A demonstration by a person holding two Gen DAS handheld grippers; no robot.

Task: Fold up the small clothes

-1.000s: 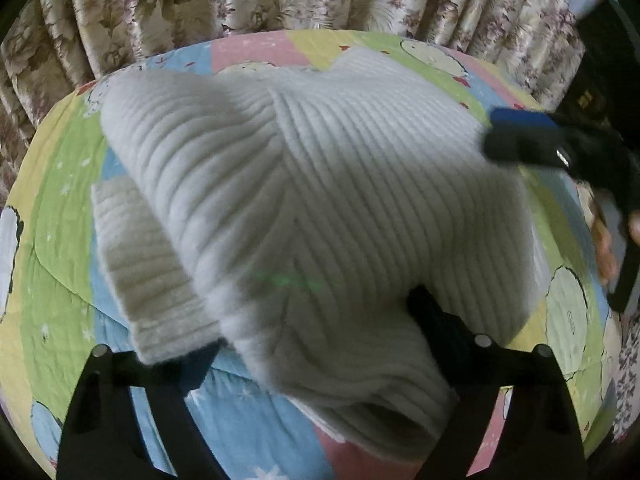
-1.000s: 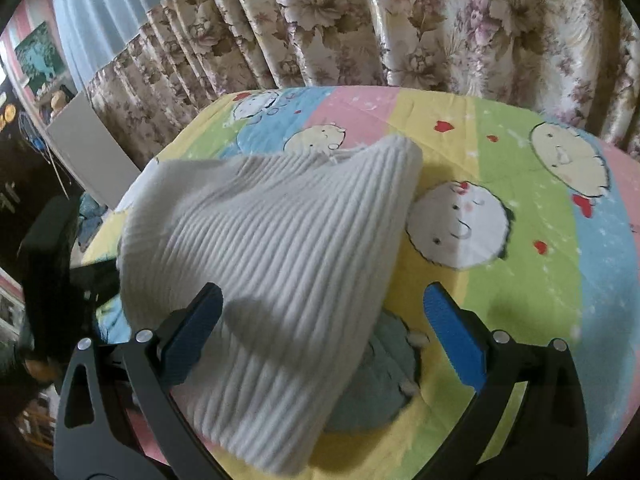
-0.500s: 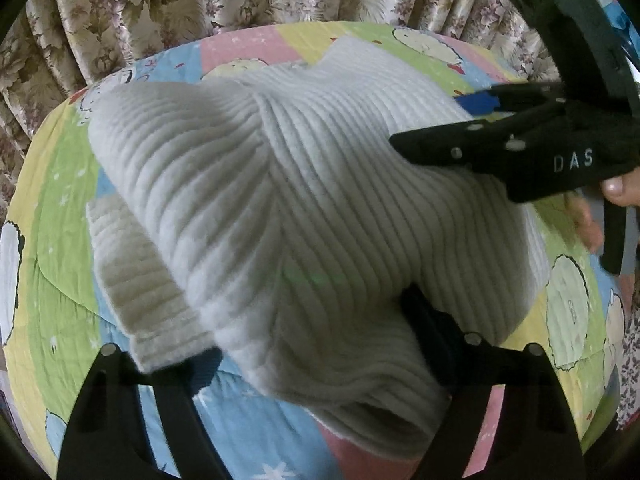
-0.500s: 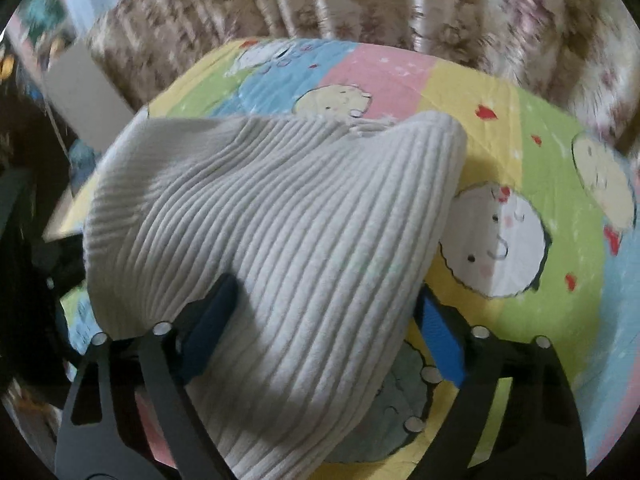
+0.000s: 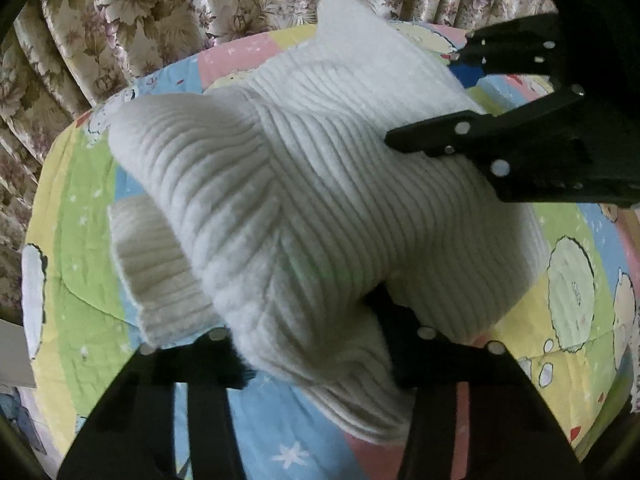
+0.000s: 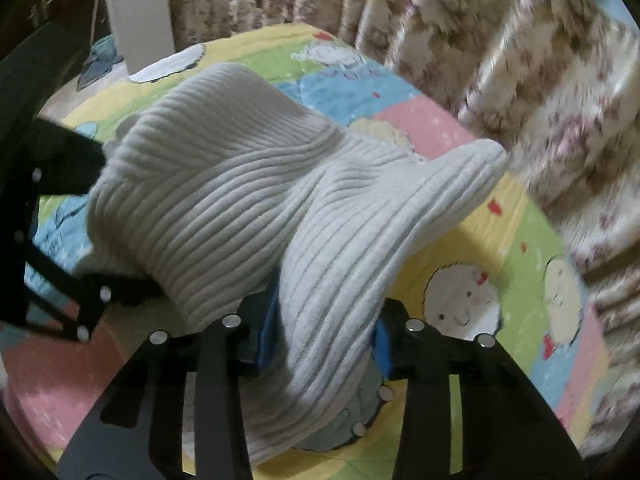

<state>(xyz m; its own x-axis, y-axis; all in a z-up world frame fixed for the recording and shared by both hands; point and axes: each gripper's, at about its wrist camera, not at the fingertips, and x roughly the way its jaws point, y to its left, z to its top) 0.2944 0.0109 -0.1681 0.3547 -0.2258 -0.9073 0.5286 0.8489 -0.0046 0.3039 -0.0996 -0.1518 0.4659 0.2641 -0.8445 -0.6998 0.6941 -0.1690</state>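
A white ribbed knit garment is bunched and lifted off a cartoon-print quilt. My left gripper is shut on its near fold, and a ribbed cuff hangs to the left. My right gripper comes in from the upper right, its fingers on either side of the far edge. In the right wrist view the garment runs between the blue pads of my right gripper, which is shut on it. My left gripper holds the other end at the left.
The quilt covers a bed. Floral curtains hang close behind it and along its far side. A white board stands beyond the bed's left corner, beside dark furniture.
My right gripper moved onto the garment and went from wide open to shut on its edge. My left gripper's fingers drew closer together on the near fold. The garment rose and bunched.
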